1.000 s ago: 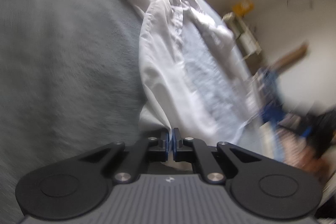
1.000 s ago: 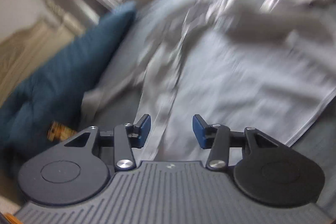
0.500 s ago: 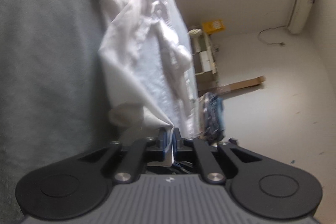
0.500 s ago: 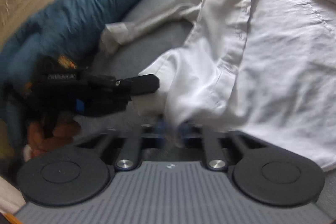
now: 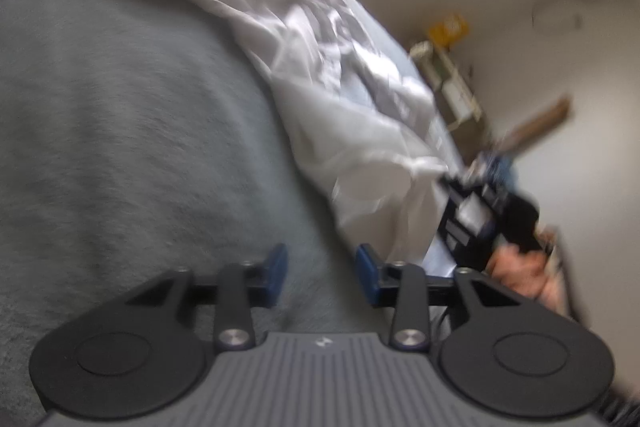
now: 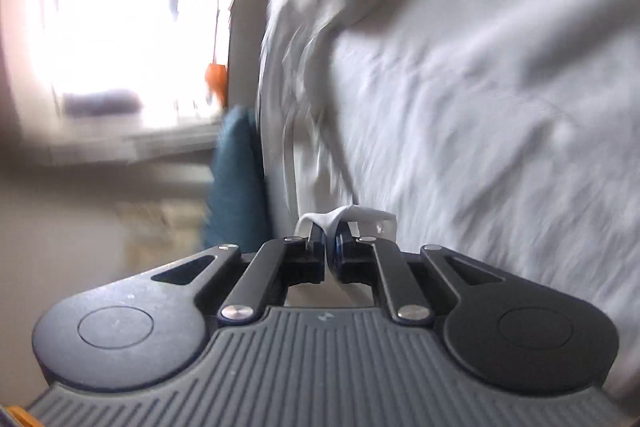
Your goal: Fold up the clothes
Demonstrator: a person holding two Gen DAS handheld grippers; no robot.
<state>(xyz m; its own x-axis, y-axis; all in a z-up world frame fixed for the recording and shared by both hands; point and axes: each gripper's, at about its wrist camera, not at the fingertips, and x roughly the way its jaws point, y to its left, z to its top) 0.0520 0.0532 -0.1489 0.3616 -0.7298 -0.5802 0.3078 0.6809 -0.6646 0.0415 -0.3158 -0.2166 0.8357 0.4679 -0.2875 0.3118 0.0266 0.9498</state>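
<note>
A white shirt [image 5: 344, 115] lies crumpled on the grey bed cover [image 5: 120, 131], running from the upper left to the right. My left gripper [image 5: 320, 269] is over the cover just left of the shirt's edge; its jaws are opening and only grey cover shows between them. In the left wrist view the right gripper [image 5: 446, 183] and the hand [image 5: 520, 267] that carries it hold the shirt's near edge at the right. In the right wrist view my right gripper [image 6: 330, 241] is shut on a fold of the white shirt [image 6: 460, 87], which fills the right side.
A dark teal pillow [image 6: 236, 183] lies at the bed's edge below a bright window [image 6: 132, 19]. An orange object [image 6: 216, 79] sits by the window. Past the bed stand a pale shelf unit [image 5: 452, 87], a yellow object [image 5: 448, 27] and white walls.
My left gripper let go of the shirt's edge and its jaws parted. My right gripper closed on a fold of the shirt, rolled over and dropped lower.
</note>
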